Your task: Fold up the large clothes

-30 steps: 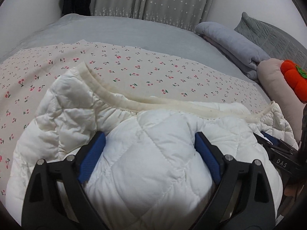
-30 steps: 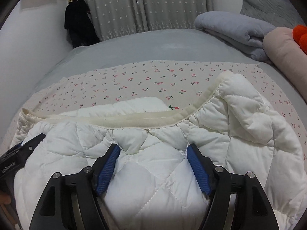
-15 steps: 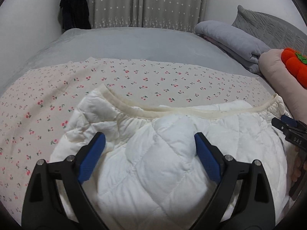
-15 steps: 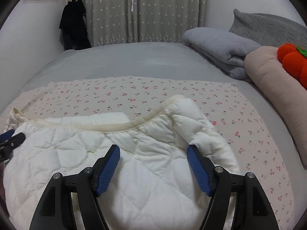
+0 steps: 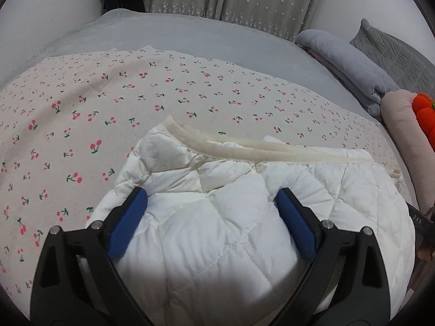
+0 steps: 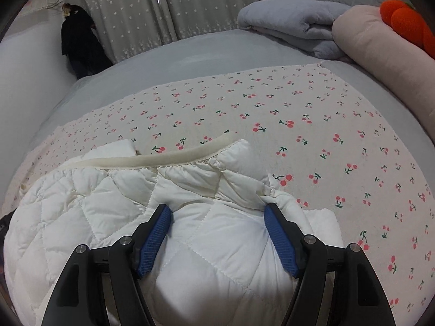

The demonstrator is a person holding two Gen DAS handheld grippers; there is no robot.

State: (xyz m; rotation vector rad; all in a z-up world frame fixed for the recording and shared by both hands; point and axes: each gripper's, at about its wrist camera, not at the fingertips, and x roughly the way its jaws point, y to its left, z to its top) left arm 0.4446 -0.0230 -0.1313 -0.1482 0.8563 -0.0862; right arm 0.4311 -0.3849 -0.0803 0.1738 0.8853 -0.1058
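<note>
A white quilted puffer jacket (image 5: pixel 223 217) with a cream ribbed hem (image 5: pixel 244 149) lies bunched on a cherry-print sheet (image 5: pixel 108 103). My left gripper (image 5: pixel 212 214) has its blue pads wide apart around a thick fold of the jacket, which fills the gap between the fingers. In the right wrist view the same jacket (image 6: pixel 136 203) fills the lower left. My right gripper (image 6: pixel 217 233) likewise straddles a thick puffed fold with its pads pressed against the fabric. The right gripper's black tip shows at the right edge of the left wrist view (image 5: pixel 420 220).
The cherry-print sheet (image 6: pixel 326 135) lies on a grey bed (image 5: pixel 176 35). A folded grey blanket (image 6: pixel 293 24), a pink bolster (image 6: pixel 380 54) with an orange plush toy (image 6: pixel 410 24) and a grey pillow (image 5: pixel 391 51) lie at the right. Curtains and dark hanging clothes (image 6: pixel 78 43) stand behind.
Both grippers have carried the jacket's fold downward and toward me. The jacket is now more compactly bunched, with more cherry sheet showing beyond the hem.
</note>
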